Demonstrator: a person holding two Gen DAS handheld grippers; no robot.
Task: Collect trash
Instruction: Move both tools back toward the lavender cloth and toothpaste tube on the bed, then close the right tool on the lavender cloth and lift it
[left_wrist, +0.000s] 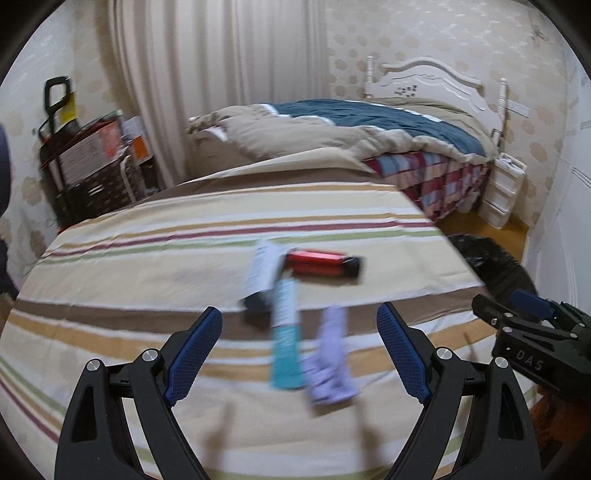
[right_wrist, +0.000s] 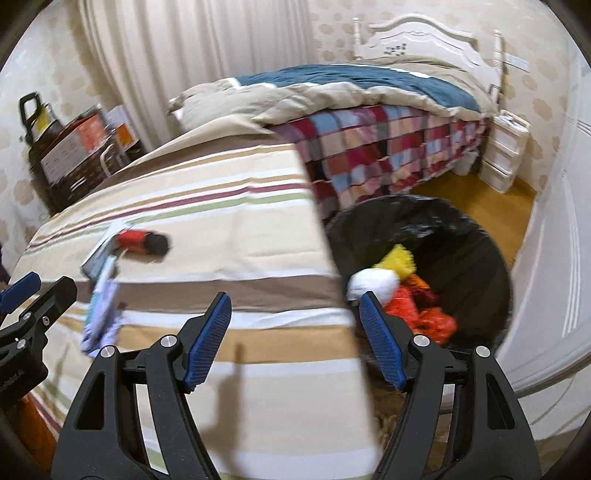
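Trash lies on the striped cloth (left_wrist: 147, 266): a red and black packet (left_wrist: 325, 263), a white paper box (left_wrist: 263, 271), a teal tube box (left_wrist: 285, 336) and a crumpled lilac wrapper (left_wrist: 330, 360). My left gripper (left_wrist: 299, 325) is open and empty just in front of the teal box and wrapper. My right gripper (right_wrist: 295, 310) is open and empty over the cloth's right edge, beside the black-lined bin (right_wrist: 476, 251), which holds yellow, white and orange trash (right_wrist: 402, 284). The same items show at left in the right wrist view, with the red packet (right_wrist: 142, 240) and the wrapper (right_wrist: 101, 314).
A bed (left_wrist: 369, 136) with a beige and blue quilt stands behind. A white drawer unit (left_wrist: 502, 188) is by the headboard. Boxes and a dark cart (left_wrist: 85, 162) stand at the back left. A white door (right_wrist: 554, 277) is right of the bin.
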